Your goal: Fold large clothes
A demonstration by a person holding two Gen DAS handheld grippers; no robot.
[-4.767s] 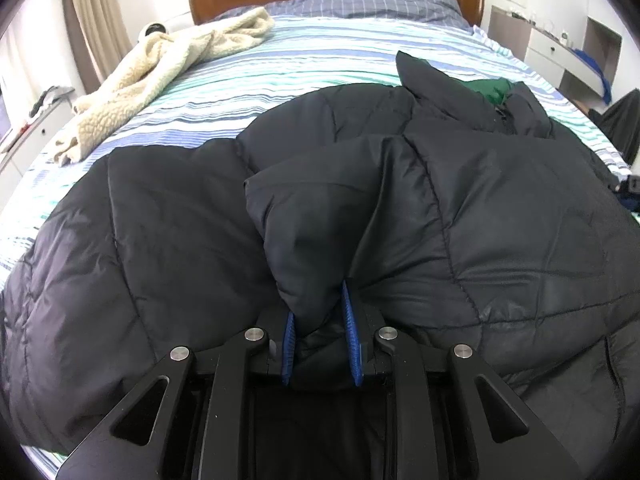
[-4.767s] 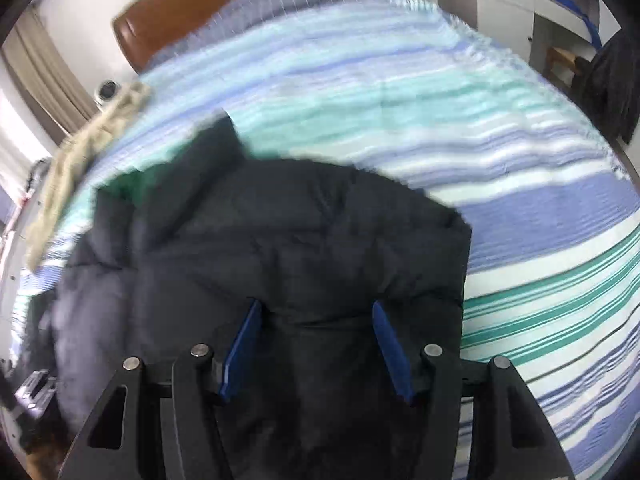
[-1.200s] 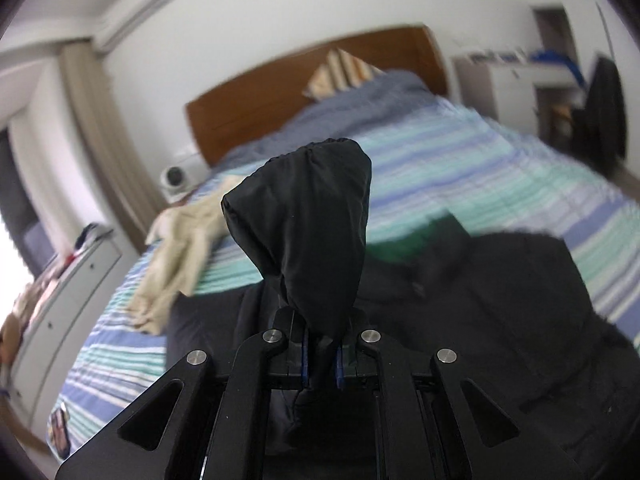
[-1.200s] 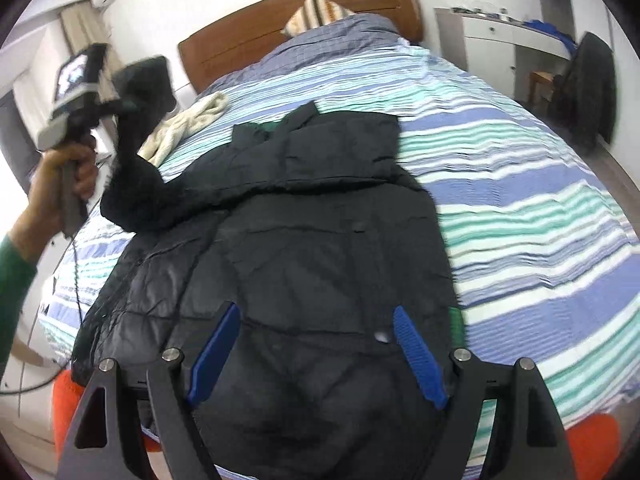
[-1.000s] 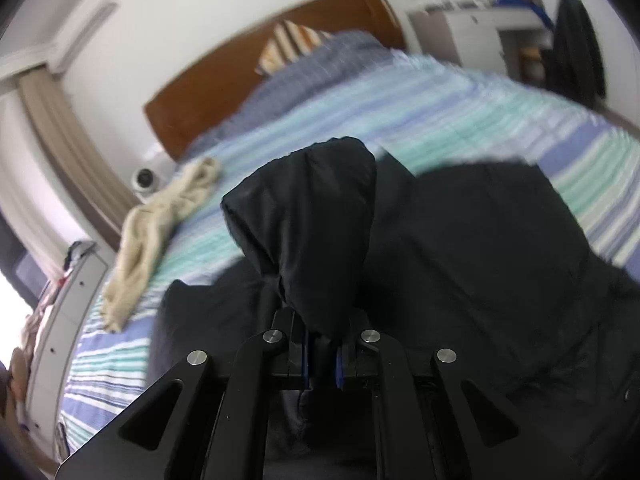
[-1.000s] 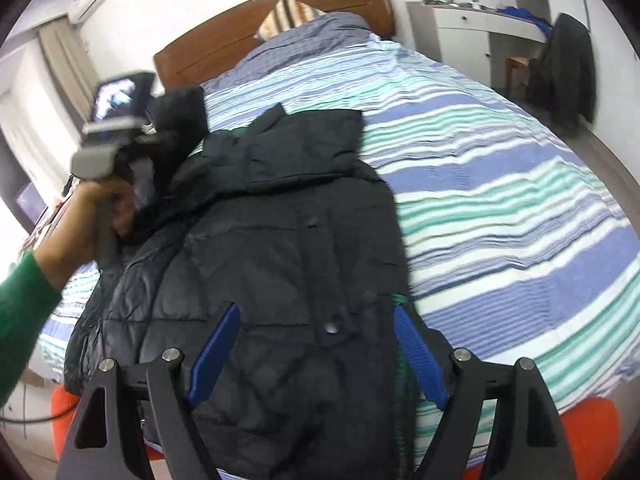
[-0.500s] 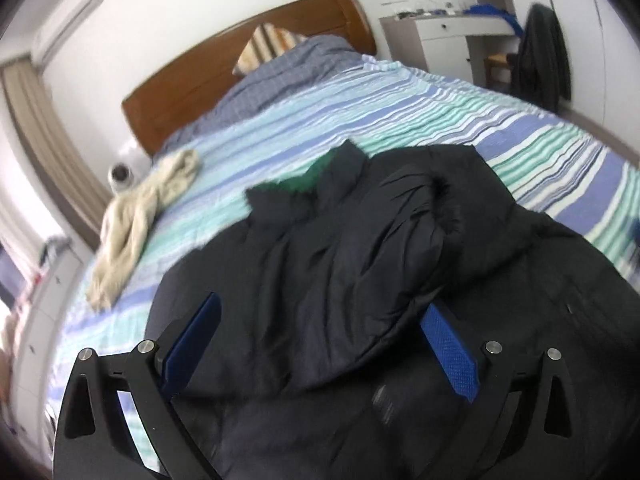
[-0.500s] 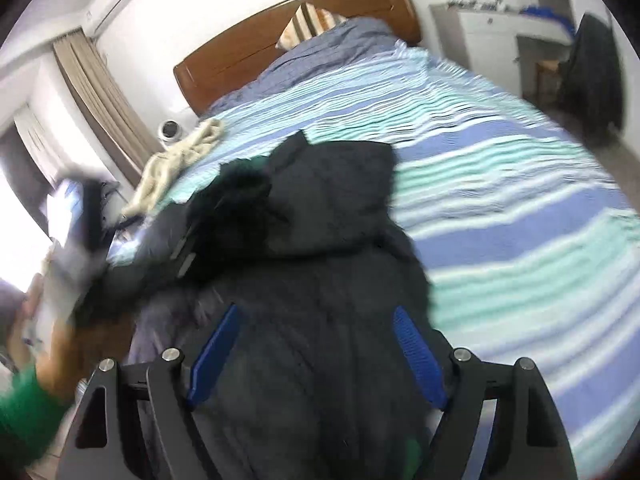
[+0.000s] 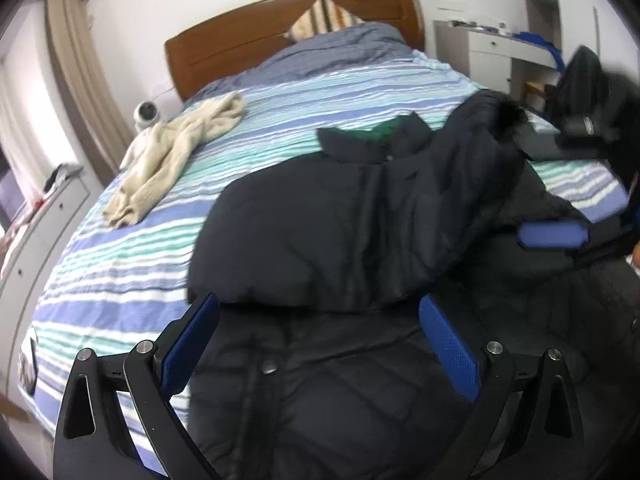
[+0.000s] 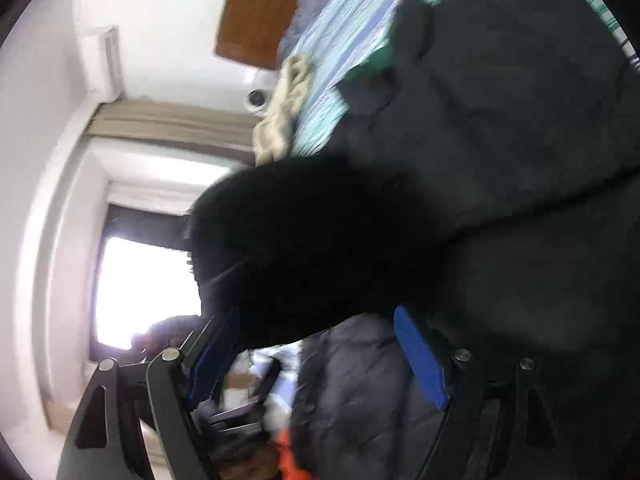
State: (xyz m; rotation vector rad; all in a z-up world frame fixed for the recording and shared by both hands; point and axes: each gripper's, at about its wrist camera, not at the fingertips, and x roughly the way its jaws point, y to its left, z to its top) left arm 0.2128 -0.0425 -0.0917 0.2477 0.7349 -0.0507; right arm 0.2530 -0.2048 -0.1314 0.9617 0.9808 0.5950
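A large black quilted jacket (image 9: pixel 340 220) with a green lining lies on the striped bed (image 9: pixel 120 248). One sleeve is folded across its chest. My left gripper (image 9: pixel 320 340) is open and empty, just above the jacket's lower part. My right gripper (image 10: pixel 316 344) is open and rolled on its side, with the black sleeve cuff (image 10: pixel 304 248) lying between its blue pads (image 10: pixel 416 356). In the left wrist view the right gripper (image 9: pixel 560 216) shows at the right edge, by the sleeve end (image 9: pixel 504 116).
A cream towel (image 9: pixel 176 156) lies on the bed's left side. A wooden headboard (image 9: pixel 280 28) and a pillow stand at the far end. A white dresser (image 9: pixel 28 232) is on the left, and a desk (image 9: pixel 500 52) with dark clothing on the right.
My left gripper has let go of the sleeve, opened wide and drawn back lower. The sleeve now lies across the jacket. My right gripper has rolled sideways and moved to the sleeve cuff.
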